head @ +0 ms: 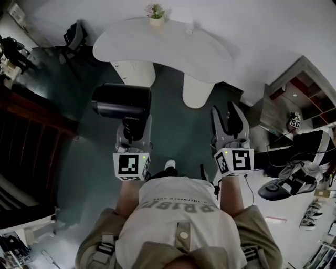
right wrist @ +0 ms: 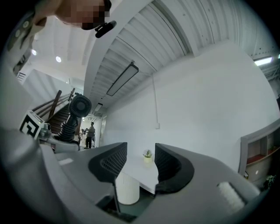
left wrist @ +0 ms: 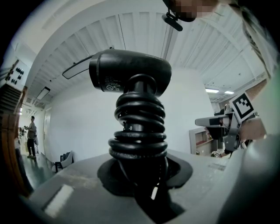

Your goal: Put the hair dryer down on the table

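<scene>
A small white label (left wrist: 111, 83) is printed on the barrel of the black hair dryer (left wrist: 131, 72), but its lines are too small to be read. On the grey shirt (head: 178, 202) of the wearer a row of letters is seen upside down, and it cannot be read with certainty. Black-and-white square patterns, without any words, are carried on the marker cubes (head: 131, 165) of both grippers.

The hair dryer is held in the air by the left gripper (left wrist: 140, 175). Its handle, with the cord (left wrist: 139, 127) wound around it in coils, is pinched between the jaws, and the barrel stands above them. The jaws of the right gripper (right wrist: 141, 164) are spread, and nothing is held between them.

The full curved top of the white table (head: 157, 47) is shown only in the head view, ahead of both grippers and well apart from them, with a small potted plant (head: 156, 13) at its far edge. In the right gripper view only a part of this table is seen through the gap of the jaws. There a round grille (right wrist: 80, 106) at one end of the barrel is also shown, which is not visible in the left gripper view. A standing person (left wrist: 31, 135) far away is seen only in the two gripper views.
</scene>
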A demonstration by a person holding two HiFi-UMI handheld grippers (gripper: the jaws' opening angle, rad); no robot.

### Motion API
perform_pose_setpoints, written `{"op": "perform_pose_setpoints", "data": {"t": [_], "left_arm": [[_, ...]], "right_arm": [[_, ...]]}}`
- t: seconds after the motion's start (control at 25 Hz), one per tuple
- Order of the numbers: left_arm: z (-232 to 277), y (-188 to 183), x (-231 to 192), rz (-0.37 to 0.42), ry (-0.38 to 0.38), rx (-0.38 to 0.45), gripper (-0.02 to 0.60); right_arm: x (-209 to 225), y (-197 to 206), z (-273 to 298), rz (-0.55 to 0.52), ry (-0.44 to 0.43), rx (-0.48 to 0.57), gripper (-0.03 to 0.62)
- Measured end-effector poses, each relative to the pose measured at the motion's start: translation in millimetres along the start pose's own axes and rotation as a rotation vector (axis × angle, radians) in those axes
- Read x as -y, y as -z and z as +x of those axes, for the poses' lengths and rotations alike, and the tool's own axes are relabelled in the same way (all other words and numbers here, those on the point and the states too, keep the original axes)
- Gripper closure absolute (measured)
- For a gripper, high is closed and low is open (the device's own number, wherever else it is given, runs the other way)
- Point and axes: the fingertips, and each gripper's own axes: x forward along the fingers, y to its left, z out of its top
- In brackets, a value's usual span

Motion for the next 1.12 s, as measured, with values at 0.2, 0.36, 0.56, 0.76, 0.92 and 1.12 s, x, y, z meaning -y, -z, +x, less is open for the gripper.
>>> {"op": "perform_pose_setpoints", "data": {"t": [0.2, 0.36, 0.56, 0.76, 0.92, 1.12], "left_arm": [[23.2, -2.7, -20.8, -0.001, 0.031, 0.019, 0.448], [37.3, -1.7, -36.6, 0.008, 0.048, 0.022, 0.448], [48.2, 3.4, -53.6, 0.0, 0.063, 0.019, 0.448], [60.0, 10.4, -57.4, -0.033, 0.074, -0.006, 0.448], [72.3, 18.5, -58.5, -0.033, 0.077, -0.026, 0.449], [94.1, 28.6, -61.6, -0.045, 0.076, -0.053, 0.448]], "right_arm": [[-3.5, -2.9, 26.6, -0.028, 0.032, 0.007, 0.39], [-7.4, -4.0, 42.9, -0.043, 0.052, 0.006, 0.39], [-12.8, 2.8, 55.7, -0.046, 0.076, -0.01, 0.39], [-8.1, 12.3, 61.4, -0.047, 0.094, -0.046, 0.39], [4.5, 21.2, 67.1, -0.038, 0.116, -0.071, 0.39], [20.8, 34.2, 85.8, -0.029, 0.125, -0.096, 0.39]]}}
